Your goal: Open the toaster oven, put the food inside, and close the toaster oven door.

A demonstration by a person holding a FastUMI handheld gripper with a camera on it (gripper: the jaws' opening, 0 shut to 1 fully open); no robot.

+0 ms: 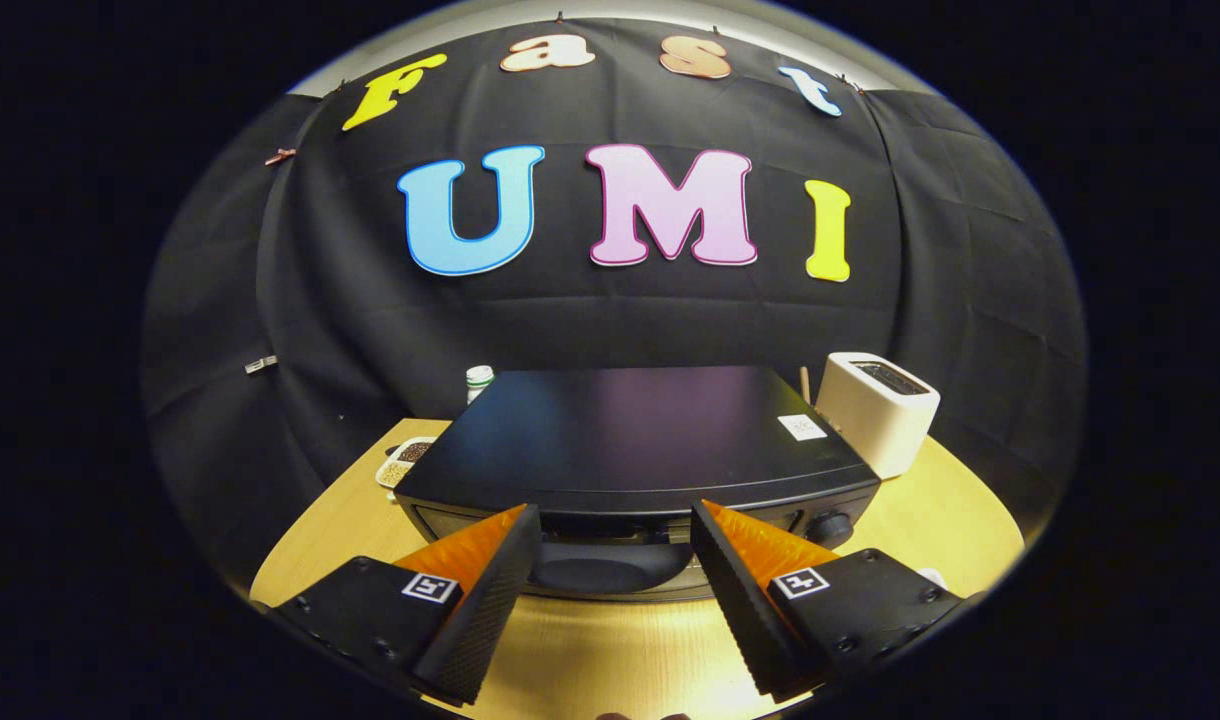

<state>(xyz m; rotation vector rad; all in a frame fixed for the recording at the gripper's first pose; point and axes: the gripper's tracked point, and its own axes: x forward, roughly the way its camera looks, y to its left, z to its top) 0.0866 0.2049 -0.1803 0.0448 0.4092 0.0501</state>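
Observation:
A black toaster oven stands on the wooden table, seen from above and in front. Its flat top carries a small white sticker. The top edge of its front, with a dark handle and a round knob at the right, lies just beyond my fingertips. My gripper is open and hovers in front of the oven. Its two fingers straddle the middle of the front and nothing is between them. Whether the fingertips touch the oven I cannot tell.
A white slot toaster stands to the right of the oven, toward the back. A small white bottle with a green cap peeks out behind the oven's left corner. A tray with small dark and pale bits lies left of the oven.

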